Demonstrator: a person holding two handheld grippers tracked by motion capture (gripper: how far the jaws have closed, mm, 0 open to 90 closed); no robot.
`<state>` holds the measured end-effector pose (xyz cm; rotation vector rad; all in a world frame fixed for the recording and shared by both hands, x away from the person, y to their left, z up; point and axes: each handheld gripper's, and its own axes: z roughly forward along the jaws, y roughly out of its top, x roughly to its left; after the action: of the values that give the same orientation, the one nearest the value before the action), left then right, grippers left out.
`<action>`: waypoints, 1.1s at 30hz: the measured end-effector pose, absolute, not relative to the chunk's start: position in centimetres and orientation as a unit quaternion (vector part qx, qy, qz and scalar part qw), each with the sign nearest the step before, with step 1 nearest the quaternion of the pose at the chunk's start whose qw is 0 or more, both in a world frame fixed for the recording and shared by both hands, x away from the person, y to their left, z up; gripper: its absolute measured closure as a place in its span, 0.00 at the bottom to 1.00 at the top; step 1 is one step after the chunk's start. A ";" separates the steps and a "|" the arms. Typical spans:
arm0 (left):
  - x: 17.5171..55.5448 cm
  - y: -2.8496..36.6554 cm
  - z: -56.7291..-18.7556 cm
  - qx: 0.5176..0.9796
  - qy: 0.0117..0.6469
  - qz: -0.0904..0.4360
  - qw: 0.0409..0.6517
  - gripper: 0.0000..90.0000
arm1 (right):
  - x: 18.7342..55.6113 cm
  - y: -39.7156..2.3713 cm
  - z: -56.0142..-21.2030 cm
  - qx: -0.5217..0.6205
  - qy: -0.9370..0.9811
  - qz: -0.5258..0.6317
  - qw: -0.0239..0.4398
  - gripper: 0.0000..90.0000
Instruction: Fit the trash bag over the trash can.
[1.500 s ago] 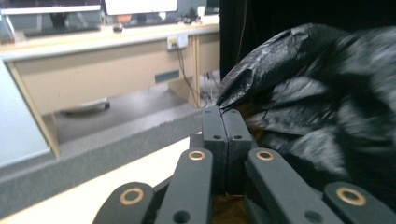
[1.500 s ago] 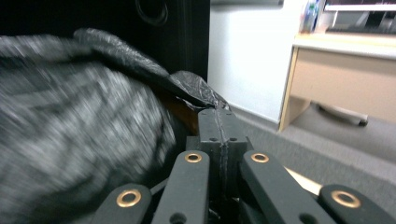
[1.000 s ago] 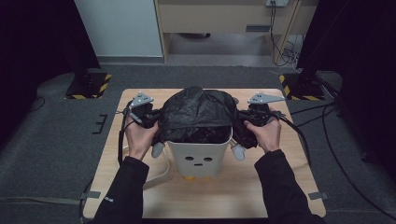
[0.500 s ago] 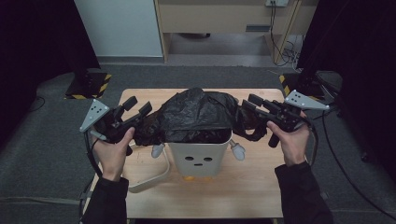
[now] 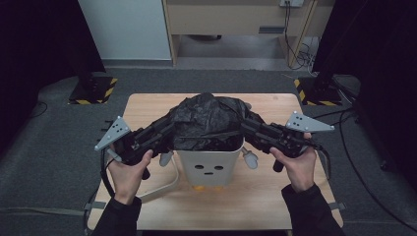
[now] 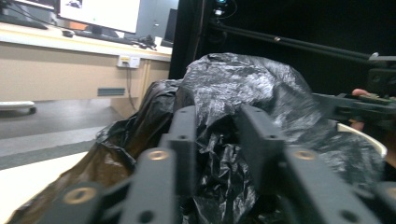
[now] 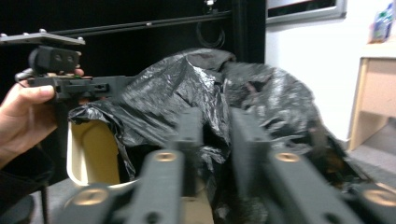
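Both grippers, wide of the bin half a second ago, are now closing in on the black bag [image 5: 209, 123] covering the white bin [image 5: 210, 166] mid-tabletop [image 5: 265, 196]. Left gripper [image 5: 167, 129] and right gripper [image 5: 248, 125], angled inward, are apparently pinching bag folds.

the bag [image 5: 209, 123] is thin black plastic film, crinkled and glossy where light catches it. the bin [image 5: 211, 167] under it looks smooth, matt cream plastic. my left tool [image 5: 164, 132] and right tool [image 5: 251, 129] are matt black plastic, perhaps with brass-coloured screws. the surface [image 5: 255, 196] is pale, smooth wood.
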<state>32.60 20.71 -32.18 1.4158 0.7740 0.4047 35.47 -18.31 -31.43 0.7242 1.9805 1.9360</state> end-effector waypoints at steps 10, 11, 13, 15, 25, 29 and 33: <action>30.6 21.1 -31.2 0.650 0.326 0.164 0.667 1.00 | 34.0 -18.6 -30.8 0.235 0.686 0.674 0.137 1.00; 30.2 21.3 -31.2 0.651 0.324 0.161 0.668 1.00 | 33.8 -18.8 -30.7 0.234 0.685 0.677 0.130 1.00; 29.9 21.4 -31.2 0.651 0.320 0.156 0.670 1.00 | 33.5 -18.9 -30.6 0.232 0.685 0.680 0.126 1.00; 28.7 21.5 -31.4 0.656 0.314 0.146 0.671 1.00 | 32.5 -19.2 -30.7 0.226 0.690 0.679 0.111 1.00; 27.2 20.8 -33.4 0.680 0.298 0.100 0.663 1.00 | 30.2 -19.7 -31.5 0.231 0.720 0.650 0.072 1.00; 27.5 20.2 -34.3 0.700 0.315 0.108 0.632 1.00 | 31.0 -19.6 -32.9 0.256 0.743 0.613 0.081 1.00; 27.7 20.0 -34.6 0.704 0.321 0.110 0.624 1.00 | 32.0 -19.9 -34.0 0.282 0.743 0.600 0.089 1.00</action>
<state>27.72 19.98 -34.64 1.6161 0.7371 0.2530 31.99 -19.93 -33.97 0.8383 2.2114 1.7848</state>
